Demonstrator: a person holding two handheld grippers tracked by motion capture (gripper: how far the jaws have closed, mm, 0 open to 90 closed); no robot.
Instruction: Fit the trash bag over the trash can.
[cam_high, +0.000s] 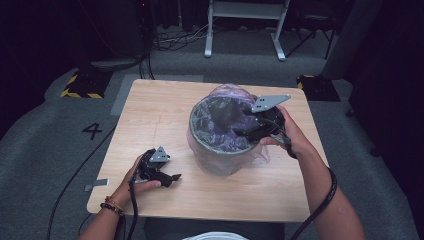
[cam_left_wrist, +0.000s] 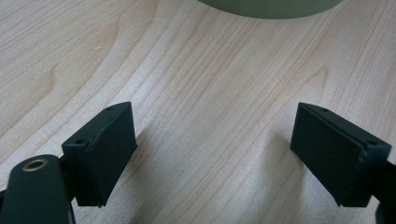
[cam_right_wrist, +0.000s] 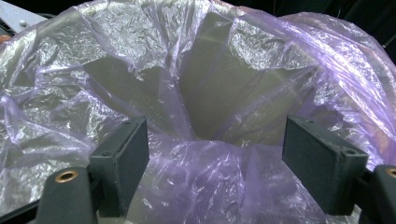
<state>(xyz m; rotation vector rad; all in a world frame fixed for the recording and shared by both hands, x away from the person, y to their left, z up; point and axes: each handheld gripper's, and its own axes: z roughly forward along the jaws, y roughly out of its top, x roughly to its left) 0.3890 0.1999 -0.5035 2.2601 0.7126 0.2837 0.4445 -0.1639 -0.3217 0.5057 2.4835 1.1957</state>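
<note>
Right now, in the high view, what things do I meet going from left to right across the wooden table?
The left black tongs held low over the light wooden table → the round grey bin lined with a translucent purple plastic bag → the right black tongs at the bin's right rim.

— How is the light here?
— In the high view the room is dim, only the table (cam_high: 165, 115) is lit from above. The picture is soft and a little grainy.
— And the gripper views?
— Brighter, sharp wood grain, soft shadows under the jaws. The purple bag (cam_right_wrist: 196, 93) shows glare (white crinkled patches).
</note>
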